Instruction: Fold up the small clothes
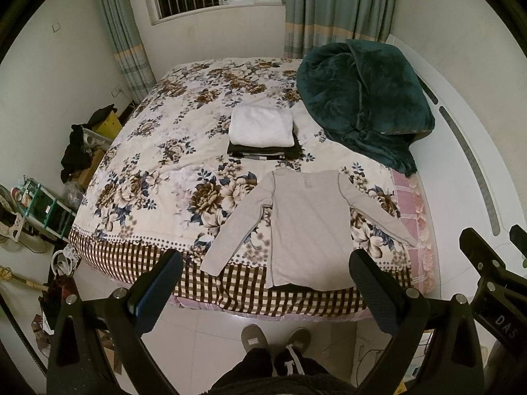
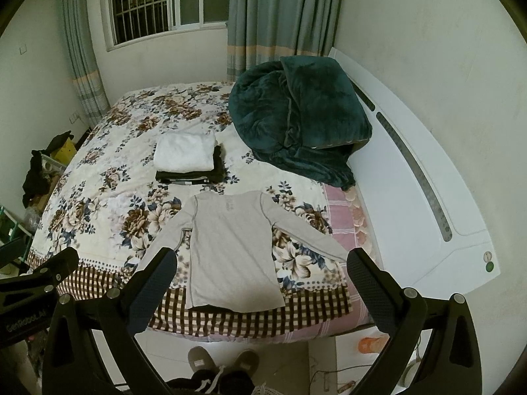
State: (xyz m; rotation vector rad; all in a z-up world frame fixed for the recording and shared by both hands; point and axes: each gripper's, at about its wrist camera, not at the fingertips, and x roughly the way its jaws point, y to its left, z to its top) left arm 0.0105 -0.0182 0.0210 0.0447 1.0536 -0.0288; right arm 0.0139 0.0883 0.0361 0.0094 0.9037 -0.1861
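Item: one grey long-sleeved shirt, laid flat on the flowered bed straight ahead of and below both your claws, long axis running away from you, hem at the near edge, collar far, sleeves splayed to either side. Your left claw and right claw both hang released and holding nothing, short of the hem and about equally near; each has its own-side sleeve closest, which I judge the likely first fold. Beyond the collar: a folded white and black stack; farther right, a green blanket.

Matt cloth shirt; plush blanket; glossy floor.
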